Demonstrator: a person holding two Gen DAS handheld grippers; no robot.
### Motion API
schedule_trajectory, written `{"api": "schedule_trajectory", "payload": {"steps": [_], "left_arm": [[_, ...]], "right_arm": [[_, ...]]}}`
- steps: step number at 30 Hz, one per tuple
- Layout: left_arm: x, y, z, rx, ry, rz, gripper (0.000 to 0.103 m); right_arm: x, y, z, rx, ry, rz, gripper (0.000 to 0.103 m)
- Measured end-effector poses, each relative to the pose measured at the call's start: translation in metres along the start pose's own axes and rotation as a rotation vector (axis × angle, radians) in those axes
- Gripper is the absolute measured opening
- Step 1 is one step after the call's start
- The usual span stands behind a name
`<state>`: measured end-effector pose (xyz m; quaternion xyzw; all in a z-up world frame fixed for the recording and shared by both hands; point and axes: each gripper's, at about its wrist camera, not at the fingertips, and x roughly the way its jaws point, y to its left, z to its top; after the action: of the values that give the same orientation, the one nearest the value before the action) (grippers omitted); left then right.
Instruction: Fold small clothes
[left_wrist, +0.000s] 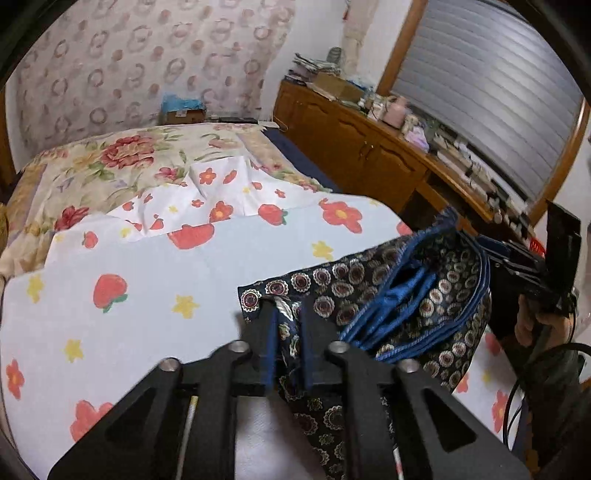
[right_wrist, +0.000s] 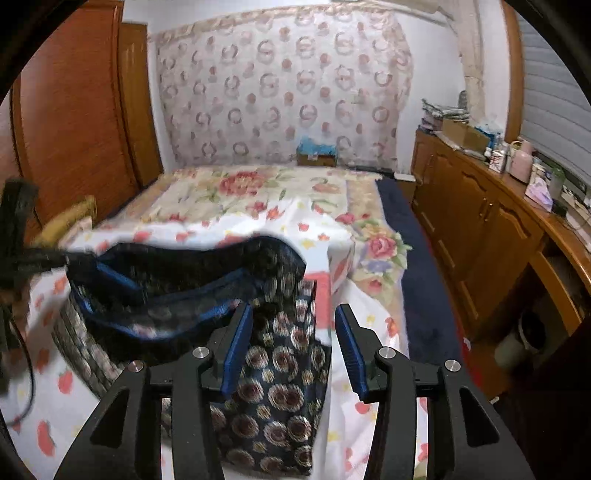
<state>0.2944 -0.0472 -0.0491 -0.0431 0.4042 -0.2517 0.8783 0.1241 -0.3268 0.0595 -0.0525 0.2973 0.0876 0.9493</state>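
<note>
A dark navy garment (left_wrist: 406, 295) with round medallion prints and blue trim lies bunched on the bed, partly folded over itself. My left gripper (left_wrist: 287, 308) is at its near left corner. The jaws stand a narrow gap apart, and a fold of the cloth with a white cord sits loosely between the pads. In the right wrist view the same garment (right_wrist: 273, 387) lies flat under my right gripper (right_wrist: 293, 310). Those jaws are wide open and the blue pads (right_wrist: 236, 343) press on nothing. The right gripper's black body (left_wrist: 535, 269), in a hand, shows at the garment's far right side.
The bed carries a white sheet with strawberries and flowers (left_wrist: 147, 280) over a floral cover (right_wrist: 229, 184). A wooden cabinet (right_wrist: 480, 229) with clutter on top runs along the right side. A wooden wardrobe (right_wrist: 74, 110) stands at the left, and a cardboard box (right_wrist: 317, 155) at the bed's head.
</note>
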Motion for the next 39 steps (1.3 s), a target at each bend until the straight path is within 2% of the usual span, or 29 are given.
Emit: {"api": "schedule_trajectory", "payload": {"steps": [1, 2, 4, 7, 11, 14, 15, 16, 17, 19, 22, 25, 28, 33, 35, 36, 38, 39], "left_arm": [[0.0, -0.001, 0.0, 0.01, 0.001, -0.005, 0.031], [-0.002, -0.002, 0.0, 0.02, -0.002, -0.007, 0.046], [-0.008, -0.005, -0.001, 0.049, -0.029, 0.041, 0.057], [-0.017, -0.002, -0.001, 0.053, -0.049, 0.038, 0.065], [-0.022, 0.004, -0.004, 0.06, -0.042, 0.044, 0.07], [-0.027, 0.01, -0.009, 0.058, -0.035, 0.046, 0.071], [-0.029, 0.013, -0.01, 0.056, -0.035, 0.049, 0.071], [-0.031, 0.015, -0.012, 0.053, -0.037, 0.051, 0.071], [-0.033, 0.016, -0.013, 0.049, -0.037, 0.051, 0.071], [-0.033, 0.02, -0.014, 0.036, -0.037, 0.046, 0.073], [-0.027, 0.022, -0.014, 0.031, -0.024, 0.044, 0.073], [-0.013, 0.02, -0.008, 0.035, -0.003, 0.042, 0.073], [0.003, 0.021, -0.001, 0.037, 0.027, 0.036, 0.073], [0.026, 0.025, 0.006, 0.028, 0.076, 0.045, 0.073], [0.029, 0.026, 0.007, 0.022, 0.081, 0.032, 0.072], [0.03, 0.025, 0.007, 0.026, 0.079, 0.014, 0.07], [0.032, 0.022, 0.007, 0.033, 0.087, -0.008, 0.056], [0.034, 0.021, 0.007, 0.033, 0.093, -0.007, 0.054]], "right_arm": [[0.003, 0.001, 0.0, -0.008, 0.021, -0.003, 0.048], [0.007, 0.001, 0.003, -0.009, 0.037, -0.003, 0.048], [0.011, 0.003, 0.007, -0.018, 0.064, 0.011, 0.048], [0.014, 0.009, 0.014, -0.032, 0.083, 0.023, 0.048], [0.018, 0.006, 0.03, -0.043, 0.088, 0.048, 0.048], [0.022, 0.007, 0.039, -0.048, 0.09, 0.083, 0.047], [0.023, 0.005, 0.04, -0.051, 0.089, 0.097, 0.04], [0.024, 0.004, 0.041, -0.057, 0.083, 0.124, 0.018], [0.024, 0.002, 0.041, -0.061, 0.079, 0.142, 0.007], [0.024, -0.003, 0.042, -0.046, 0.066, 0.137, 0.004], [0.024, -0.018, 0.038, 0.013, 0.046, 0.104, 0.004], [0.026, -0.032, 0.034, 0.073, 0.065, 0.093, 0.004], [0.023, -0.032, 0.03, 0.06, 0.078, 0.058, 0.004], [0.022, -0.028, 0.036, 0.077, 0.081, 0.056, 0.004], [0.024, -0.031, 0.038, 0.086, 0.088, 0.058, 0.02], [0.029, -0.029, 0.037, 0.084, 0.094, 0.052, 0.025], [0.035, -0.028, 0.037, 0.103, 0.092, 0.09, 0.033], [0.036, -0.028, 0.036, 0.115, 0.088, 0.099, 0.037]]}}
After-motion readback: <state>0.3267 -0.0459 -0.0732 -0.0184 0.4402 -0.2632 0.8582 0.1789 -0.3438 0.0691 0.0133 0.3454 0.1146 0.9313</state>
